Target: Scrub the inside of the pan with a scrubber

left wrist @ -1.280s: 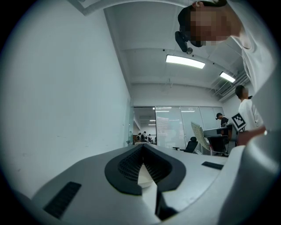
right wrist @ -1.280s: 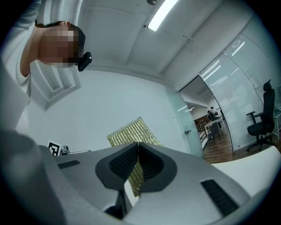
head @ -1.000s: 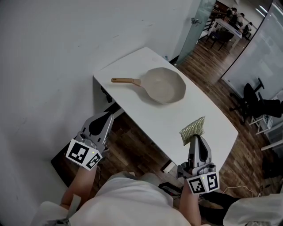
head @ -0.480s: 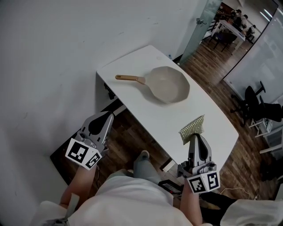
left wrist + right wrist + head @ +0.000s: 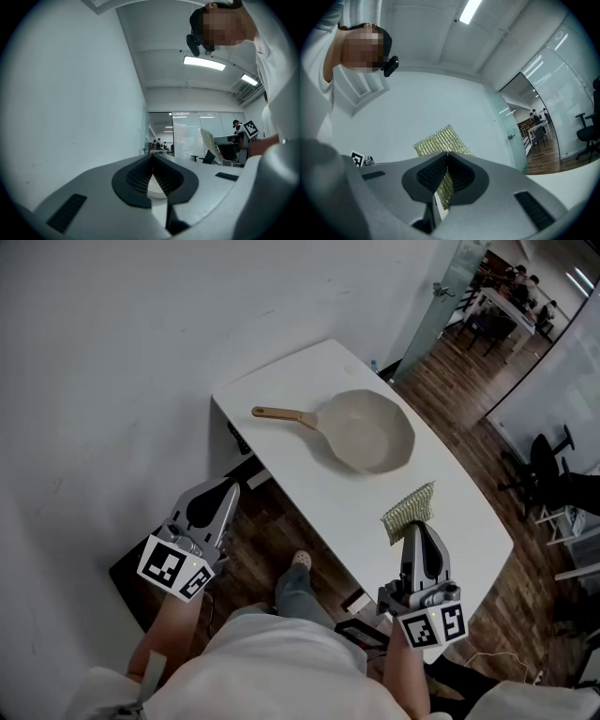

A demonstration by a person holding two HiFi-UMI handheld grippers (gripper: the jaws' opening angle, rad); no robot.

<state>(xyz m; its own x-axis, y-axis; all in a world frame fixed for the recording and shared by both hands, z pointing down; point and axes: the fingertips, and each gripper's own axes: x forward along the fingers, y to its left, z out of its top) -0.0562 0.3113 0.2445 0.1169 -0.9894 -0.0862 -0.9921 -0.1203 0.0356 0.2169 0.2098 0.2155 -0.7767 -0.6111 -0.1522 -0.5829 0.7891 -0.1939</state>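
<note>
Right gripper view shows your right gripper (image 5: pixel 447 153) clamped on the lower edge of the scrubber (image 5: pixel 439 139), a gold-green mesh pad that stands up above the closed jaws. Left gripper view shows your left gripper (image 5: pixel 152 157) with its jaws pressed together and nothing between them. In the head view the scrubber hangs above the near right part of the white table (image 5: pixel 466 521), not touching it, while the left gripper is off the table's left edge, over the wood floor (image 5: pixel 281 531) and beside the white wall (image 5: pixel 112 362). The pan (image 5: pixel 370 432) lies flat on the far half of the table, well apart from both grippers, its pale inside facing up and its wooden handle (image 5: pixel 279 414) pointing left toward the wall. As for progress, I judge that you have the first part done: the scrubber is in hand. Scrubbing has not begun, since the pad is nowhere near the pan and nothing steadies the handle. What is left is to bring the scrubber across to the pan, perhaps take the handle with the empty left gripper, and rub the inside. No brand, label or readable writing shows on the pan, scrubber or table; the only print is the black-and-white square patterns on the marker cubes (image 5: pixel 431 624) of the grippers.
</note>
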